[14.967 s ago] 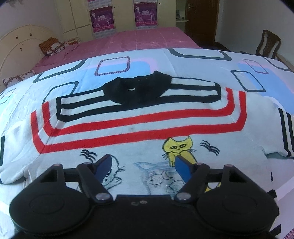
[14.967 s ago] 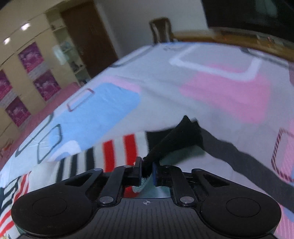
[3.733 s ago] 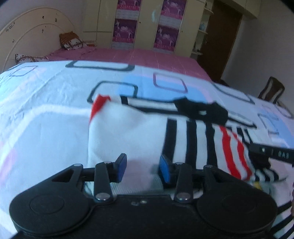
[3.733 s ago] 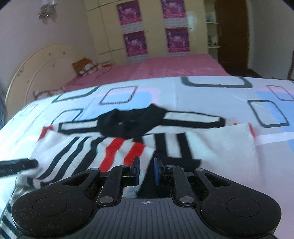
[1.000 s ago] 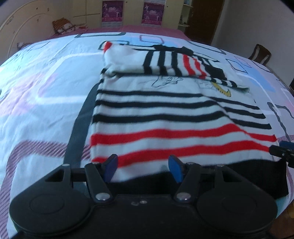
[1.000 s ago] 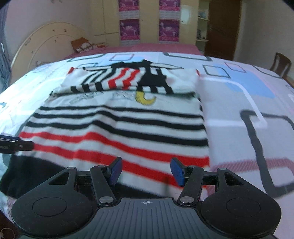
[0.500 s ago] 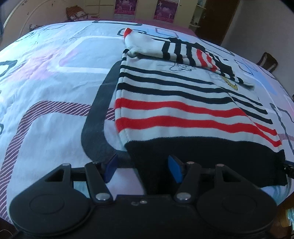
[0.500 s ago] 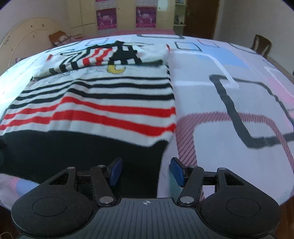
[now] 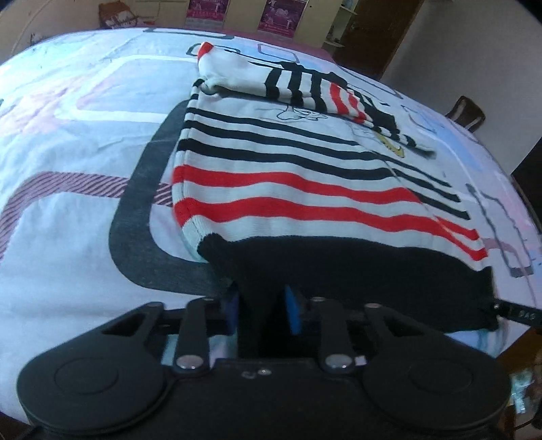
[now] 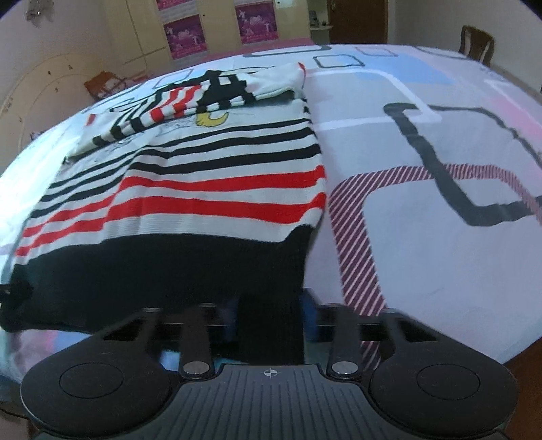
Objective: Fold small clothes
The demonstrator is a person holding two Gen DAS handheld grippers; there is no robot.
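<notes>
**Both grippers clamped on the sweater's black hem**

A wide bed fills the room, spread with a pale sheet printed with grey, pink and blue rounded rectangles. Beyond it lie a second bed with a pink cover, a cream headboard, cupboard doors hung with purple posters, a dark wooden door and a wooden chair.

The small striped sweater lies flat on the sheet, its sleeves folded across the far end, red and black bands running across the body, a broad black hem nearest the grippers.

The left gripper has just been closing and now pinches the hem near its left corner, black knit bunched between the blue pads. The right gripper has likewise just been closing and grips the hem near its right corner, the fabric drawn up between its fingers. The right gripper's tip shows at the hem's far corner in the left view.
</notes>
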